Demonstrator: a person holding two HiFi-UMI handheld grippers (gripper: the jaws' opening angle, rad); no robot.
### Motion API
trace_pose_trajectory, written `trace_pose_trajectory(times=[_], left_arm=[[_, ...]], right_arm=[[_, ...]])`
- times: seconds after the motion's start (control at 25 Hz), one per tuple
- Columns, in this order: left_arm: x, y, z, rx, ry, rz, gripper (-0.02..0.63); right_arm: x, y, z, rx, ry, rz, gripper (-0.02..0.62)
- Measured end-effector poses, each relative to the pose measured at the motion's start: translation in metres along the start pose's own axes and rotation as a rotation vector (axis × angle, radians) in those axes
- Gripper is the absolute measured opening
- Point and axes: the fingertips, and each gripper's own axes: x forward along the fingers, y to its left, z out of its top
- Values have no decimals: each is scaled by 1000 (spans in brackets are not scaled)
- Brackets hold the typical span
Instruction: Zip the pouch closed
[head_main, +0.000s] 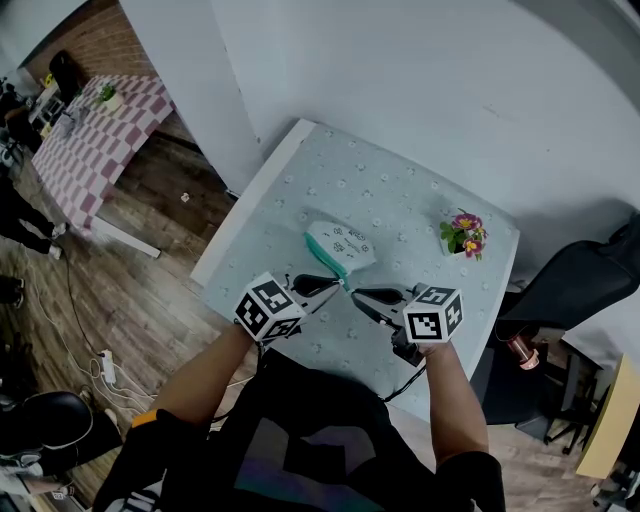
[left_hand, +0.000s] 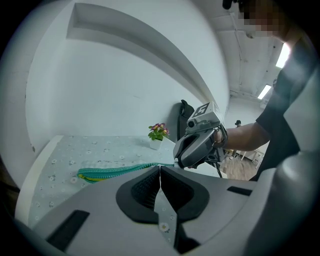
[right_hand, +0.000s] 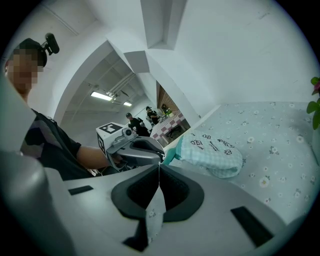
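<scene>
Head view — left gripper (head_main: 335, 283) and right gripper (head_main: 358, 293) clamp the rounded pouch (head_main: 341, 242) at its teal zipper (head_main: 324, 254).

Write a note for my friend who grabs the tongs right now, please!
Left tongs: shut on the teal zipper at its near end.
Right tongs: shut, seemingly pinching the pouch at that same corner, tip to tip with the left.
Pouch: lying on the flowery tablecloth, the rest of it free.
Done: both tongs set at the zipper end.
To do: pull the zipper along. How far it is zipped can't be seen.
</scene>
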Motion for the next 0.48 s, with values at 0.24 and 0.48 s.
trace_pose_trajectory(times=[0.24,0.48], left_arm=[[-3,24,-1,13,14,96,11],[-18,72,-10,-41,35,237,11]], right_arm=[[0,-5,2,8,-7,-19,21],[-5,-9,-2,21,-5,-35,21]])
